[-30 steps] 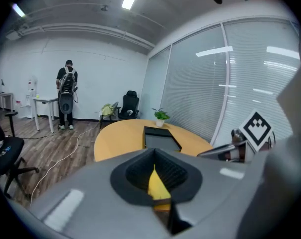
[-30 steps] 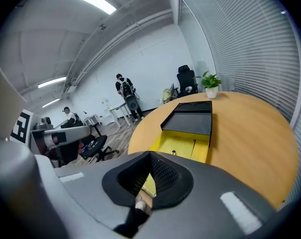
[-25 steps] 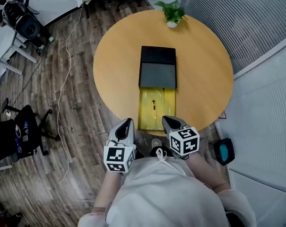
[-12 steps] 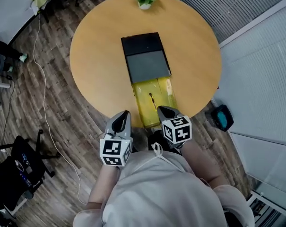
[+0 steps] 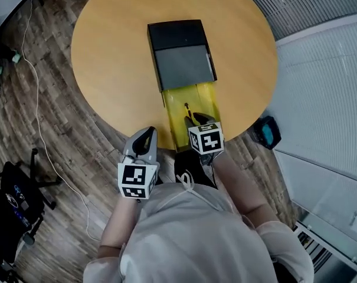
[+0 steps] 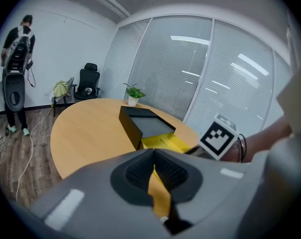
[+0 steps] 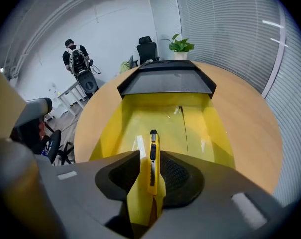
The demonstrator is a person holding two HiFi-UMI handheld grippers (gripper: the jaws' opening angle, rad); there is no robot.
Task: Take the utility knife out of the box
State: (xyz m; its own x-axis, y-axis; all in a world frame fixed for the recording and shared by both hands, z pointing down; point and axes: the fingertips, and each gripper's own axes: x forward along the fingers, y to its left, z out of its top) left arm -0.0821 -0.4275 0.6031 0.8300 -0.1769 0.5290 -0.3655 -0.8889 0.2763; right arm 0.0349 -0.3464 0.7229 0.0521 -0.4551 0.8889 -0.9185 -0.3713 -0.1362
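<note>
1. The utility knife (image 7: 152, 146) lies lengthwise in the yellow tray (image 7: 210, 128), which is pulled out of the black box (image 5: 179, 46) on the round wooden table (image 5: 113, 69).
2. The right gripper (image 7: 150, 159) points down over the tray's near end. Its jaws are opening, with the knife in the gap between them, unpinched.
3. The left gripper (image 6: 153, 152) hangs off the table edge, its jaws pressed together on nothing.

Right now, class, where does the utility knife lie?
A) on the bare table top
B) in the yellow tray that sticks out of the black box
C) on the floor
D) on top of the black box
B: the utility knife lies flat on the bottom of the yellow tray, in front of the black box.
</note>
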